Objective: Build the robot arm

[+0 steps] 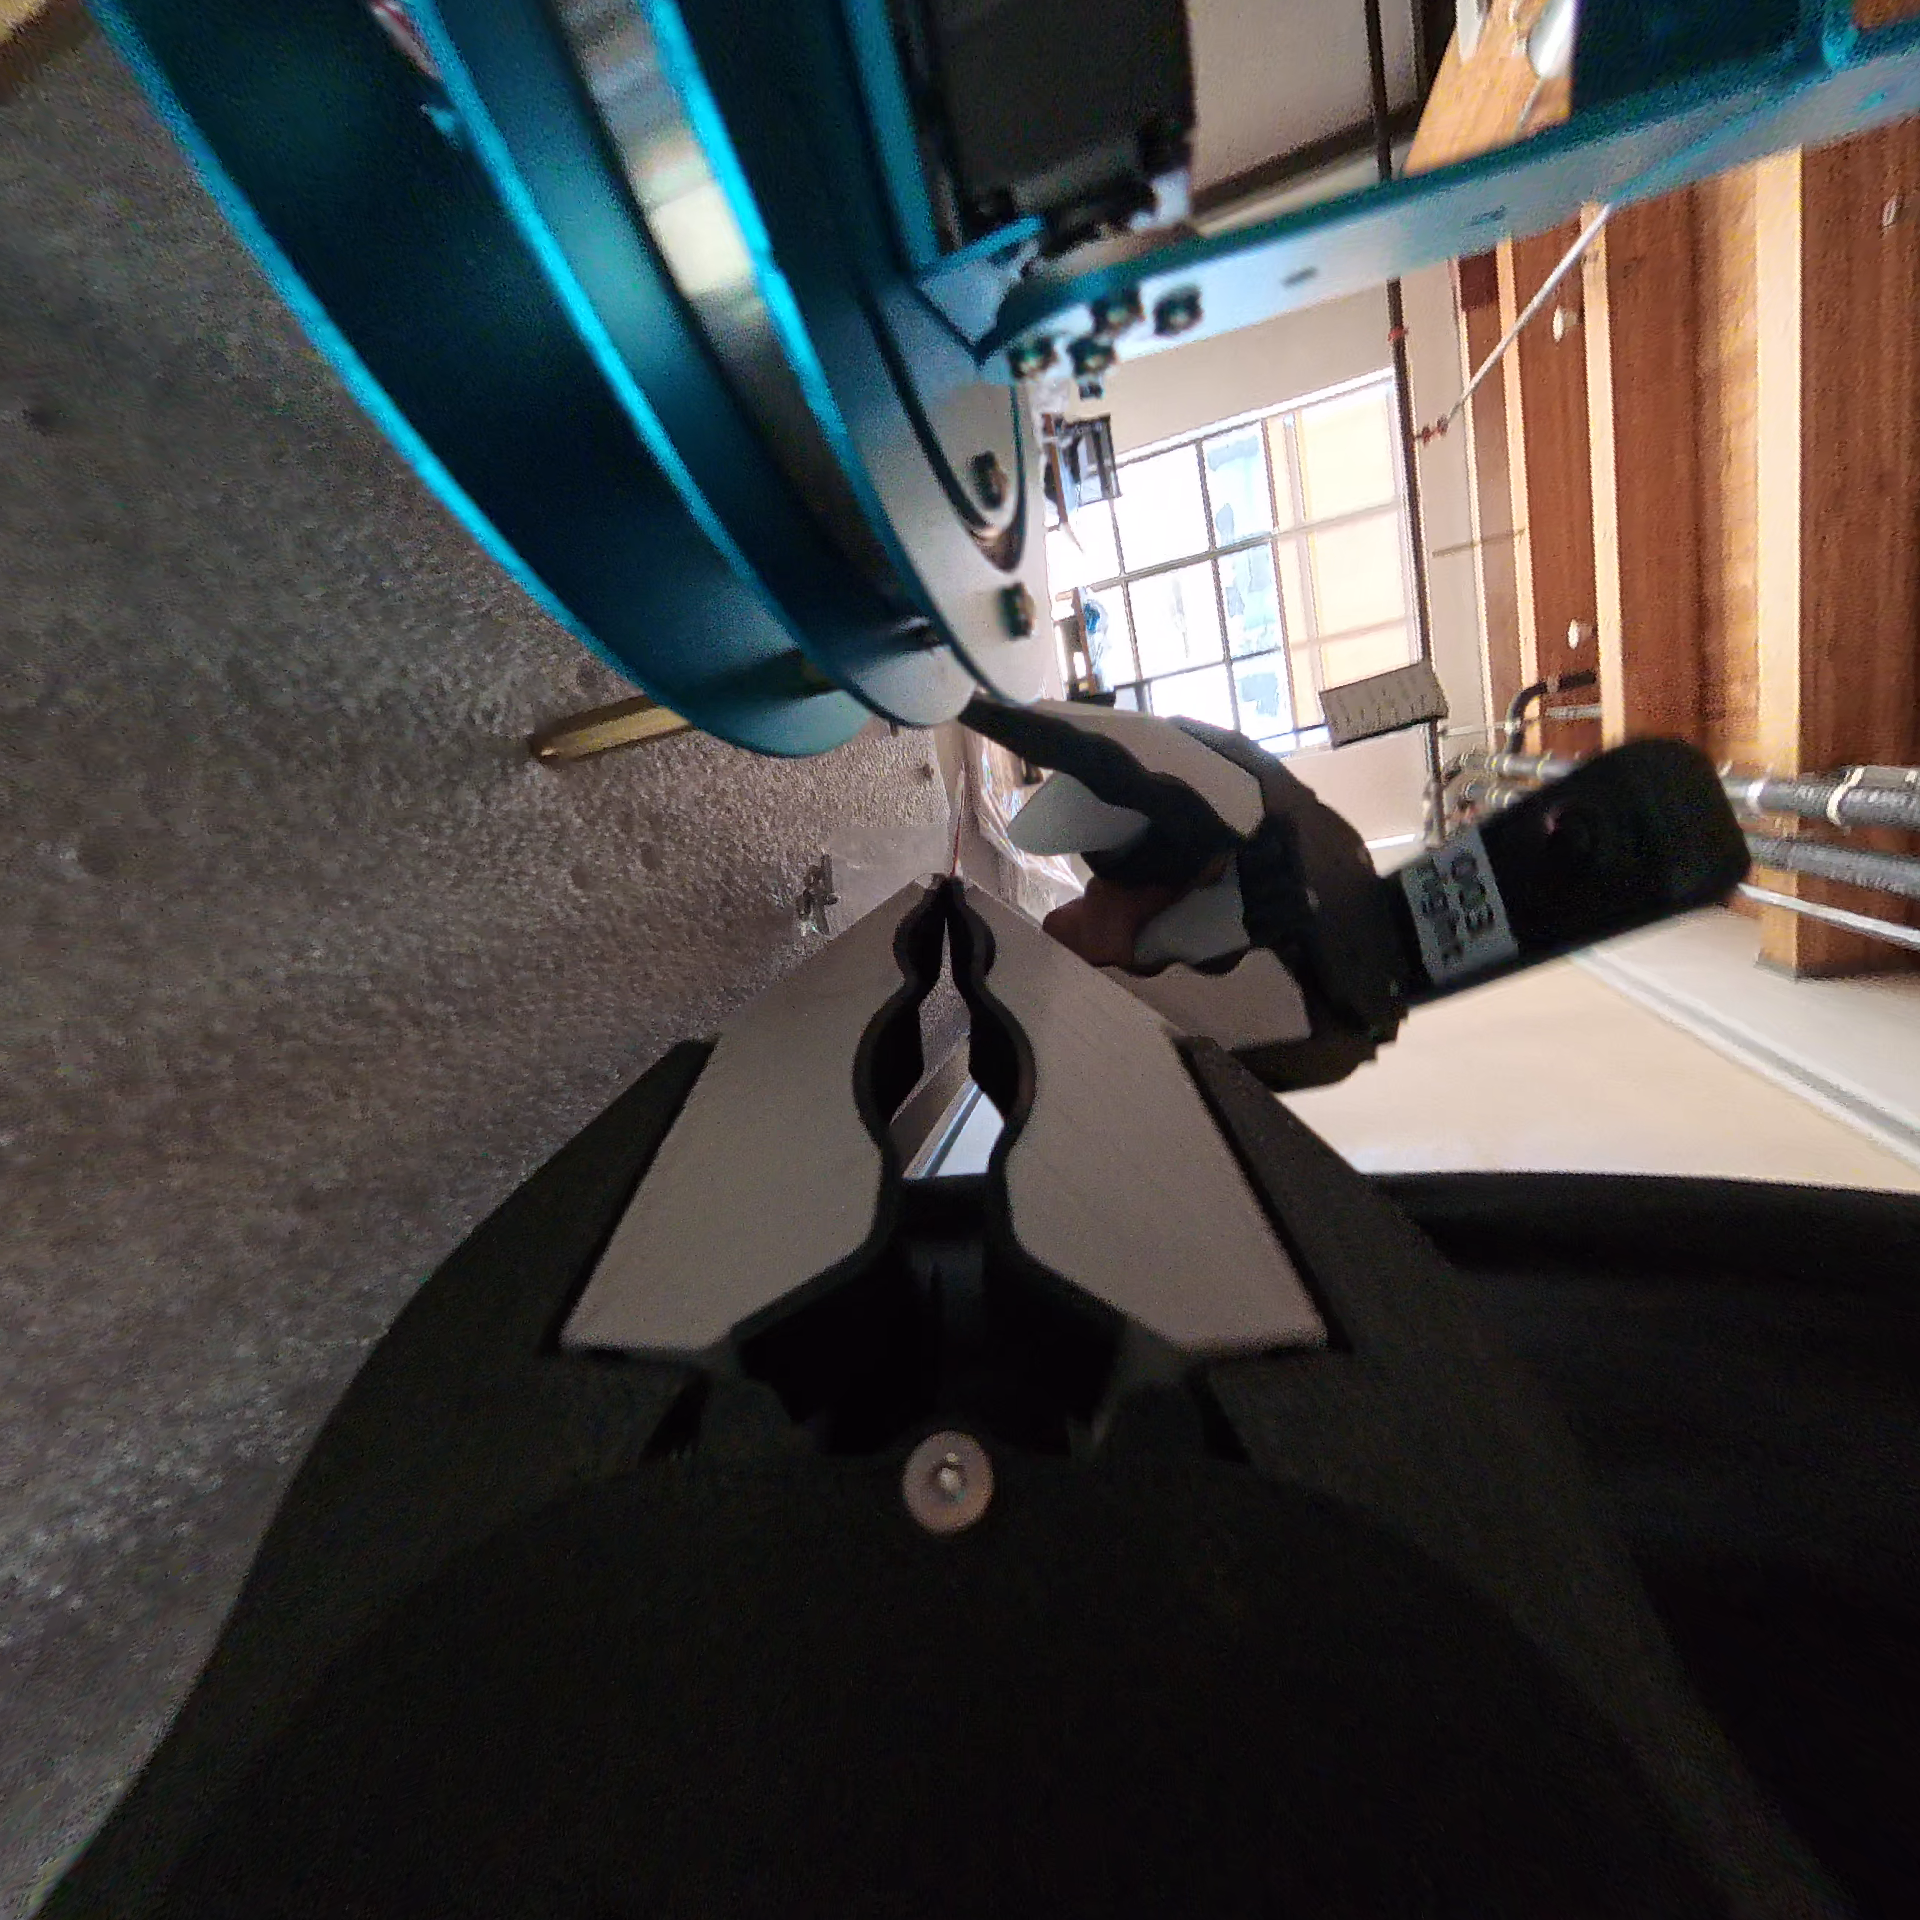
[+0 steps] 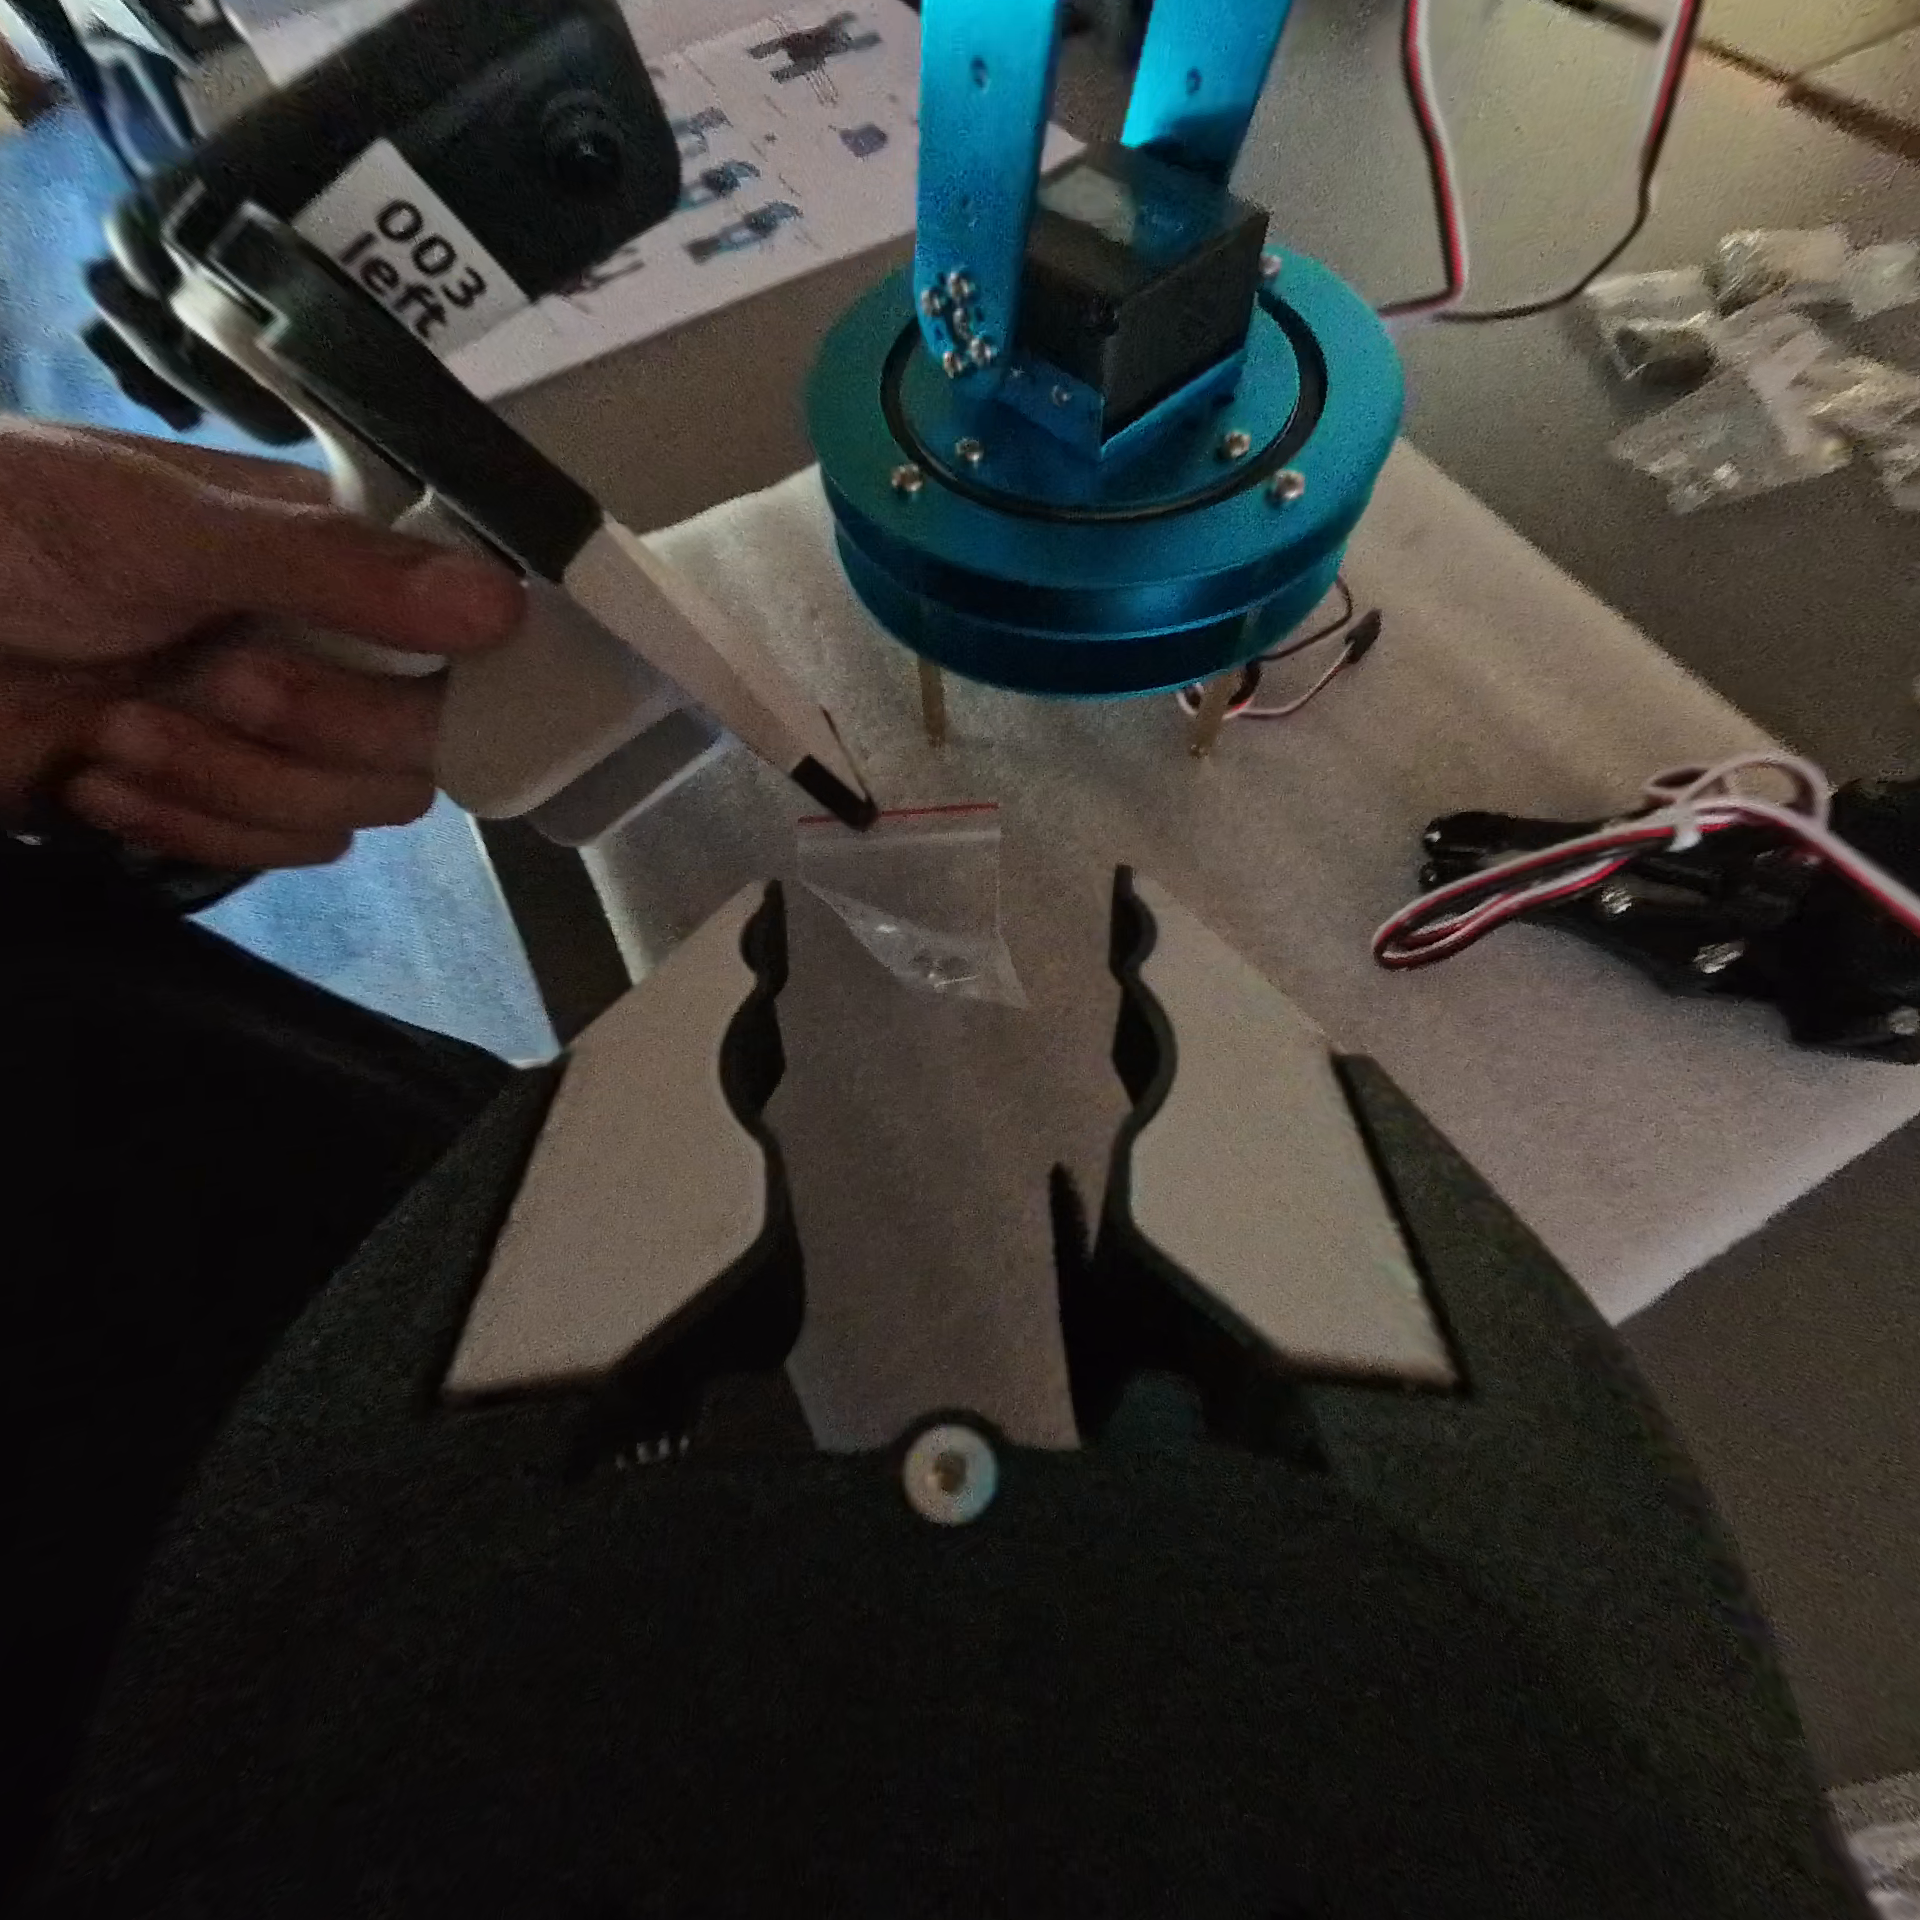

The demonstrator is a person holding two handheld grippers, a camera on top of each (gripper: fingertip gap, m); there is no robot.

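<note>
A small clear zip bag [image 2: 914, 914] with a red strip along its top and tiny screws inside hangs just above white foam sheet [image 2: 1403, 1039]. My left gripper [image 2: 836, 805] comes in from the left, held by a hand [image 2: 208, 644], and is shut on the bag's top left corner. In the left wrist view its tips [image 1: 948, 896] are pressed together with a thin red edge of the bag [image 1: 951, 871] between them. My right gripper [image 2: 945, 904] is open and empty, its fingers either side of the bag and just short of it. It also shows in the left wrist view [image 1: 1091, 883].
A blue round turntable base [image 2: 1101, 520] on brass legs, with a servo and blue brackets on top, stands just behind the bag and looms close in the left wrist view [image 1: 540, 436]. A black servo with wires [image 2: 1683, 904] lies right. Clear bags [image 2: 1766, 353] lie far right. A printed sheet [image 2: 748, 135] lies behind.
</note>
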